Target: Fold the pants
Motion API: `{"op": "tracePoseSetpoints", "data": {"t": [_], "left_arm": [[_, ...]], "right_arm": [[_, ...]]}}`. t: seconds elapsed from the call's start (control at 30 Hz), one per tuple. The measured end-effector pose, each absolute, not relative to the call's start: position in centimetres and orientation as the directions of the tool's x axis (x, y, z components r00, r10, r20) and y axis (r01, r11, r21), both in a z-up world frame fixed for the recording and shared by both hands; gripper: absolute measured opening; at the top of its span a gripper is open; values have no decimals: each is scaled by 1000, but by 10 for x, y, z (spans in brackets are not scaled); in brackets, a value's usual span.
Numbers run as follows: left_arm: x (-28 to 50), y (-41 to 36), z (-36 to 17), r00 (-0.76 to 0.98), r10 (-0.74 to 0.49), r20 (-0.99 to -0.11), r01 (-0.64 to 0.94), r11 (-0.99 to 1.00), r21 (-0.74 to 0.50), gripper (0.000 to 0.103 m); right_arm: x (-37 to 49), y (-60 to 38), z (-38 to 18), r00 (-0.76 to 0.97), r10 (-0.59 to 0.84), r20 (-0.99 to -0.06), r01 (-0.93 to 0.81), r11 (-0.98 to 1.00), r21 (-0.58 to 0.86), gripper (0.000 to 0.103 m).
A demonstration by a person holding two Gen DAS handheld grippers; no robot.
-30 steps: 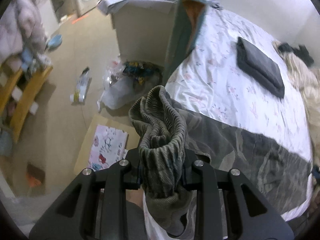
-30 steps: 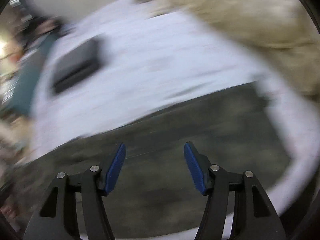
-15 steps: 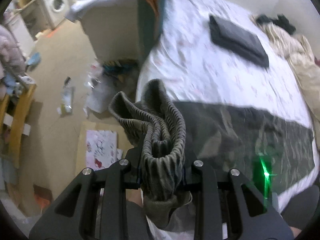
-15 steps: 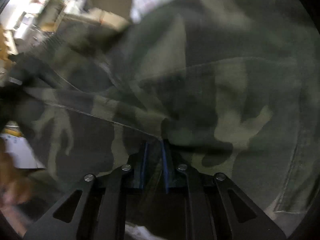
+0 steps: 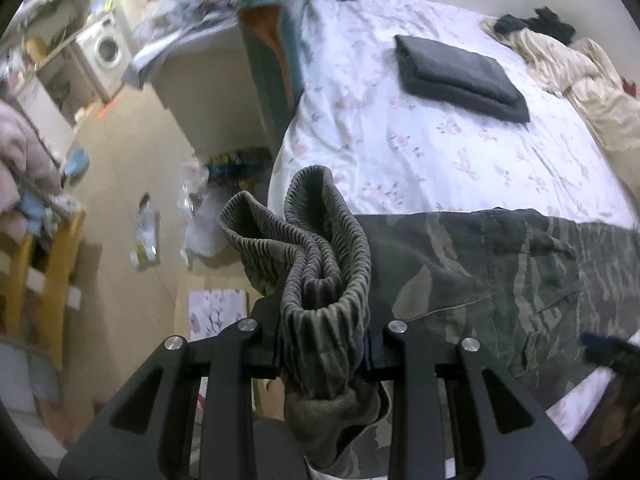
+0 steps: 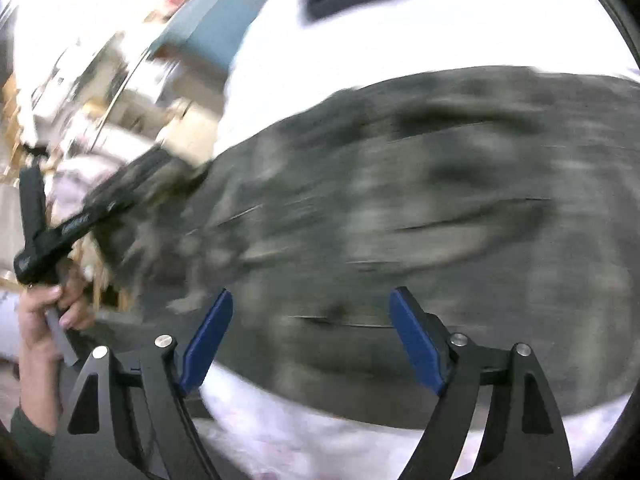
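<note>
The left wrist view is sharp and takes in the room. The left claw (image 5: pixel 322 356) is clenched on the bunched elastic waistband (image 5: pixel 324 264) of the camouflage pants (image 5: pixel 500 276); the ribbed band rises out of the claw toward 12 o'clock, and the rest of the pants runs off to 3 o'clock, lying flat across the near edge of the bed (image 5: pixel 400 140). On the flowered sheet at about 1 o'clock lies a folded dark grey garment (image 5: pixel 460 76), well apart from the pants, and a crumpled cream blanket (image 5: pixel 580 80) is heaped at 2 o'clock. Off the bed, at 10 o'clock, stands a washing machine (image 5: pixel 106 46), with a yellow wooden stool (image 5: pixel 44 264) at 9 o'clock and litter on the floor between them. At 4 o'clock a blurred blue tip of the right claw (image 5: pixel 600 344) shows over the pants.

The right wrist view is smeared by motion, but it shows what the other cannot: the person's left hand (image 6: pixel 48 312) at 8 o'clock, wrapped round the handle of the left claw (image 6: pixel 132 188), which slants up toward the lifted end of the pants (image 6: pixel 400 208). The right claw (image 6: pixel 310 340) points steeply down at the pants; its blue pads (image 6: pixel 208 340) stand wide apart and are opening, released, with nothing pinched between them, only the camouflage cloth spread beneath.
</note>
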State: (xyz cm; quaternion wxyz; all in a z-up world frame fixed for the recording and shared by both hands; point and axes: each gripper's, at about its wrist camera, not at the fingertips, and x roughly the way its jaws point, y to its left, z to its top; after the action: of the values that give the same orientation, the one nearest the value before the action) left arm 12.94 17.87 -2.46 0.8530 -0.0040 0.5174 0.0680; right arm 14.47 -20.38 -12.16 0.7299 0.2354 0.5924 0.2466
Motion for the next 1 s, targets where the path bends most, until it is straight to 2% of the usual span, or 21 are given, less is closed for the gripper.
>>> {"op": "tracePoseSetpoints", "data": {"t": [0.2,0.3,0.37,0.43,0.53,0.6,0.63,0.67,0.73,0.77,0.87,0.93,1.0], "left_arm": [[114,113,-6,535,230,-813,-61,970,234,24],[103,61,-2,574,206,-792,4,967,254,24],[101,27,-10,577,207,-790,50,957,286,25],[99,-13,-34,572,222,-790,106,935,339,25],[96,-65,-89,538,272,-798,233,862,451,26],[92,-88,-123,478,267,-837,333,826,454,35],[88,-96,-131,475,251,-844,368,814,449,39],[83,-99,-134,481,237,-844,388,806,447,47],[72,-104,-134,474,157,-866,457,797,395,69],[69,-107,-134,451,116,-885,489,798,354,82],[57,-92,-108,350,-74,-934,570,808,150,84],[58,-64,-78,330,-162,-930,541,840,46,84],[69,-23,-40,383,-210,-900,450,893,-17,85]], "right_arm": [[122,-269,-118,302,632,-714,50,737,674,83],[118,-302,-118,383,629,-677,115,695,710,83],[120,-317,-118,414,574,-706,169,714,679,83],[125,-332,-129,413,543,-731,249,705,665,83],[128,-350,-149,397,613,-683,353,585,730,83],[126,-356,-158,391,616,-684,397,558,729,83],[125,-358,-159,383,606,-697,407,566,717,83],[124,-356,-162,375,603,-704,412,572,709,83],[124,-353,-164,354,617,-703,409,574,710,83],[125,-350,-164,346,620,-704,399,582,708,83],[128,-340,-161,329,615,-716,365,617,697,83],[131,-332,-159,313,624,-716,330,636,698,83],[134,-315,-155,292,630,-720,270,668,694,83]]}}
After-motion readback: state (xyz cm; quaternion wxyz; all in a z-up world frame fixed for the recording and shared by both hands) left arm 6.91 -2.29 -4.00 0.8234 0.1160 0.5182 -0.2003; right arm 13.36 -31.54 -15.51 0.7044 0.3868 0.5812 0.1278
